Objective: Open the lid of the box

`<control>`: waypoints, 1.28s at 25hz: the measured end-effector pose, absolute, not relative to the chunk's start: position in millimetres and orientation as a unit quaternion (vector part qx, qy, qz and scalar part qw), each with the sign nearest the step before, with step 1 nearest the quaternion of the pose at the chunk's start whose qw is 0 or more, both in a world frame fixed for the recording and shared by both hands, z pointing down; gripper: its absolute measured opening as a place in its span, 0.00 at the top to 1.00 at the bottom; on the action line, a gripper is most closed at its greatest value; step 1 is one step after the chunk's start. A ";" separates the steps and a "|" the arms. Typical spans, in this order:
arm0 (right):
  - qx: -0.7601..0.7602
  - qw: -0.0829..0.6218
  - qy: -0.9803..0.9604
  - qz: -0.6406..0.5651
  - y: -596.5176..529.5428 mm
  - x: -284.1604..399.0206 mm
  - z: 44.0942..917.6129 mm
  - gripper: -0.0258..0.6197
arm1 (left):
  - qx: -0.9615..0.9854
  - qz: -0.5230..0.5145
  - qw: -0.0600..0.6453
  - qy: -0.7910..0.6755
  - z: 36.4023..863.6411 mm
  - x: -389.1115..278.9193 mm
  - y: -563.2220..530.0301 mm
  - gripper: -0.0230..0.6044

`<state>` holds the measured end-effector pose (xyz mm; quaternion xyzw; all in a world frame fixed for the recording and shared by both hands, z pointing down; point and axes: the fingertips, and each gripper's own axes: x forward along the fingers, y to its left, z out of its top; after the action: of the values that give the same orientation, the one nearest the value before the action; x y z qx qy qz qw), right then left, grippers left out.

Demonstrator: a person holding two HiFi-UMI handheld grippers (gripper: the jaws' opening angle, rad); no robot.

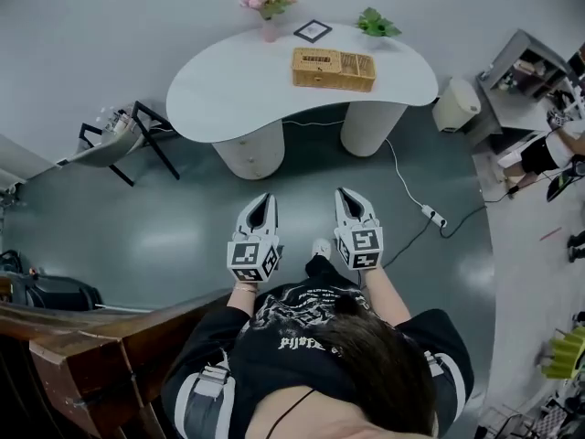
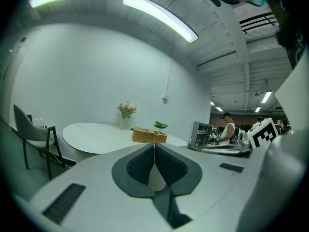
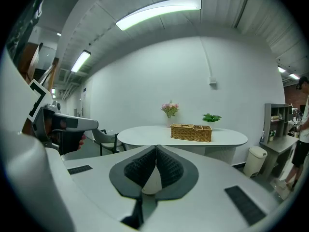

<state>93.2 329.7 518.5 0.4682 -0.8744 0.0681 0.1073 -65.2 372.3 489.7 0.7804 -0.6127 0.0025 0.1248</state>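
Note:
A woven wicker box (image 1: 333,69) with its lid down lies on the white curved table (image 1: 238,90), toward the far right side. It also shows as the wicker box (image 2: 149,135) in the left gripper view and the wicker box (image 3: 191,132) in the right gripper view, some way ahead of both. My left gripper (image 1: 263,201) and right gripper (image 1: 348,196) are held side by side over the floor, well short of the table. Both are shut with nothing between the jaws: left gripper (image 2: 154,145), right gripper (image 3: 156,148).
A vase of pink flowers (image 1: 269,5), a small framed card (image 1: 313,31) and a green plant (image 1: 377,23) stand at the table's back edge. A black chair (image 1: 119,142) is at the left, a white bin (image 1: 456,104) at the right. A cable with a power strip (image 1: 432,216) lies on the floor.

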 end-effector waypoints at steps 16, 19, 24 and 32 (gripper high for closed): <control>0.433 0.101 -0.893 0.070 182.8 130.2 522.9 0.92 | 0.768 0.009 0.125 -0.628 492.0 -12.7 233.4 0.92; 0.427 0.101 -0.896 0.072 167.6 133.6 524.4 0.92 | 0.765 0.011 0.123 -0.632 491.2 -8.7 219.0 0.92; 0.422 0.102 -0.898 0.068 150.4 138.3 520.5 0.92 | 0.761 0.013 0.132 -0.634 494.2 -4.7 202.0 0.92; 0.441 0.101 -0.889 0.068 124.9 145.0 518.3 0.92 | 0.775 0.015 0.133 -0.618 496.6 -2.2 174.7 0.92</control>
<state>145.0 124.9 518.3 0.4412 -0.8891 0.0680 0.1011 -2.2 174.7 496.6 0.7750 -0.6176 0.0148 0.1331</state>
